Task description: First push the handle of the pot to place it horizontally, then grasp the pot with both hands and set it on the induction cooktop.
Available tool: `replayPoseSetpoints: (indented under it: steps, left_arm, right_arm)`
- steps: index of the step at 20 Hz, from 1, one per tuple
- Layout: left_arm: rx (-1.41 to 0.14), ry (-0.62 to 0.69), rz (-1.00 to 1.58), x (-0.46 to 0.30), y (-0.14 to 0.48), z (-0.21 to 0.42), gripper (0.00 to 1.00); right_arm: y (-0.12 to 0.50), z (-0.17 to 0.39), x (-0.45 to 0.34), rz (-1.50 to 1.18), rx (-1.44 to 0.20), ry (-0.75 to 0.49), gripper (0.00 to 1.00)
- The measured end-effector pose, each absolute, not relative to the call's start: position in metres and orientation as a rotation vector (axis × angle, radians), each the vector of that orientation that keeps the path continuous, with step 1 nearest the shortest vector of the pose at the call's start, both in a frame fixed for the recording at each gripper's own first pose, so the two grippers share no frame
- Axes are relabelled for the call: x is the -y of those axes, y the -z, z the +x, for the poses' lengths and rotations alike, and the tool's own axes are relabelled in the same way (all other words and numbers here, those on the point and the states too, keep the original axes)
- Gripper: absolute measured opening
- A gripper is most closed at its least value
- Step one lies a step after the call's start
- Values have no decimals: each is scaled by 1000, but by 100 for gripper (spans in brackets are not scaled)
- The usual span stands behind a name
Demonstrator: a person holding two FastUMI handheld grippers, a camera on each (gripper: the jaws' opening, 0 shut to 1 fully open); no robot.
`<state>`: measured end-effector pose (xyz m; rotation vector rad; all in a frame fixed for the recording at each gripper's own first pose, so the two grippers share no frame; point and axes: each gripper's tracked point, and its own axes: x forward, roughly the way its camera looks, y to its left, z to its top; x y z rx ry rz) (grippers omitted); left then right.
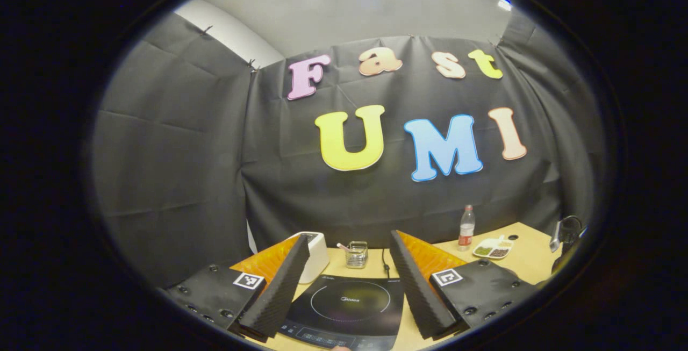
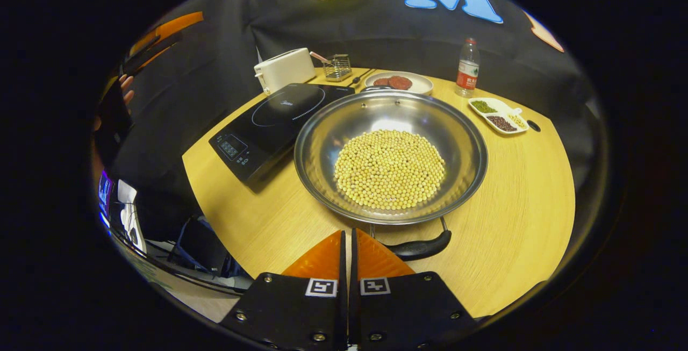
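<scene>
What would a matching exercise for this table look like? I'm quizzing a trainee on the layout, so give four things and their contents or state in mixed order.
Things:
1. pot
2. round plate
3. divided dish
4. induction cooktop

Contents or state:
A. two dark red round patties
B. nothing on its glass top
C. a heap of yellow beans
D. green, dark and pale grains in separate compartments

Pairs: 1-C, 2-A, 3-D, 4-B
</scene>
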<state>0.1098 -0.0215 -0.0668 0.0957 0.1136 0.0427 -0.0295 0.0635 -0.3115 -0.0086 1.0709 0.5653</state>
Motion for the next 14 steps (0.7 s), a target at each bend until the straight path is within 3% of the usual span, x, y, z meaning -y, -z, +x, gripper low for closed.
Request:
replayPoseSetpoints:
  steps: [14]
  left_arm:
    - [-131,-39,105,51,77,114,100]
  right_arm:
    - [324,-6,-14,28,-1080,-466,1]
